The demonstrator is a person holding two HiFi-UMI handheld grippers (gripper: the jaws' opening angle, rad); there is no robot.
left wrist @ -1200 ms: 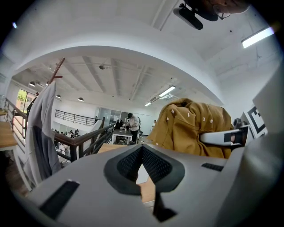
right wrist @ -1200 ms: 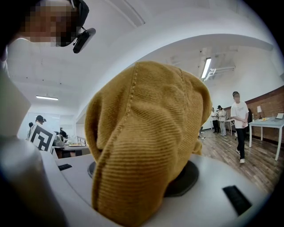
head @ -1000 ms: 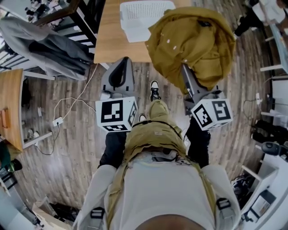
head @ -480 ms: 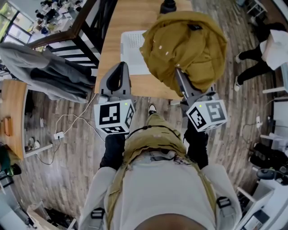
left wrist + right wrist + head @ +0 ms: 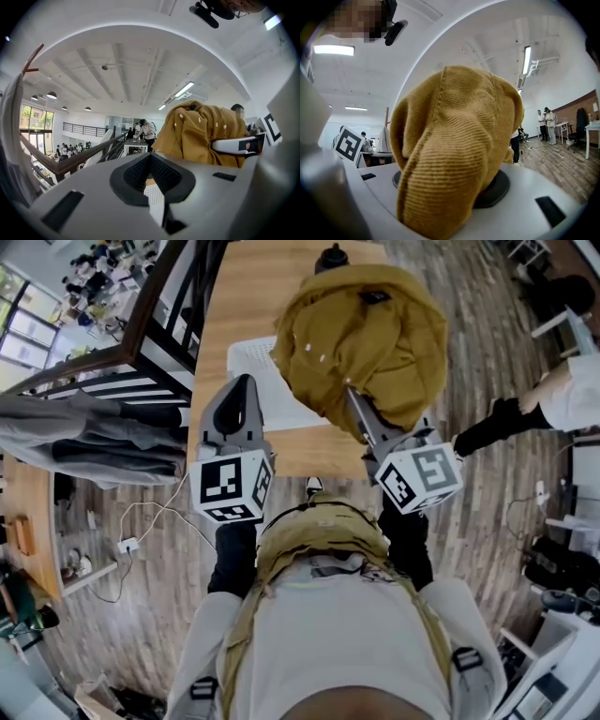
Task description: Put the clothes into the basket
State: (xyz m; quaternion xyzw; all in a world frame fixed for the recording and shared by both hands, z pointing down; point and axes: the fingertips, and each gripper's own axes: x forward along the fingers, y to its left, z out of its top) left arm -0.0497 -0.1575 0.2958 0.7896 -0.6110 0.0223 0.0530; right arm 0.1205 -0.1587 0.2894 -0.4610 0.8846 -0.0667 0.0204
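Observation:
A mustard corduroy jacket (image 5: 366, 343) hangs bunched from my right gripper (image 5: 352, 399), which is shut on its fabric. The cloth fills the right gripper view (image 5: 454, 140) and hides the jaw tips. It hangs above the wooden table (image 5: 244, 296), its left edge overlapping the right side of the white perforated basket (image 5: 251, 371). My left gripper (image 5: 239, 390) is shut and holds nothing; its tip is over the basket's near left corner. In the left gripper view, the jacket (image 5: 201, 136) is to the right and a bit of the basket (image 5: 152, 194) shows through the jaws' gap.
A black stair railing (image 5: 159, 324) runs along the table's left side, with a grey garment (image 5: 75, 427) draped below it. A dark object (image 5: 330, 254) stands at the table's far end. A person's leg (image 5: 525, 409) is at right. A cable (image 5: 127, 545) lies on the floor.
Both grippers and the jacket have moved forward over the table, and the jacket now hangs partly above the basket. A person at right has walked on.

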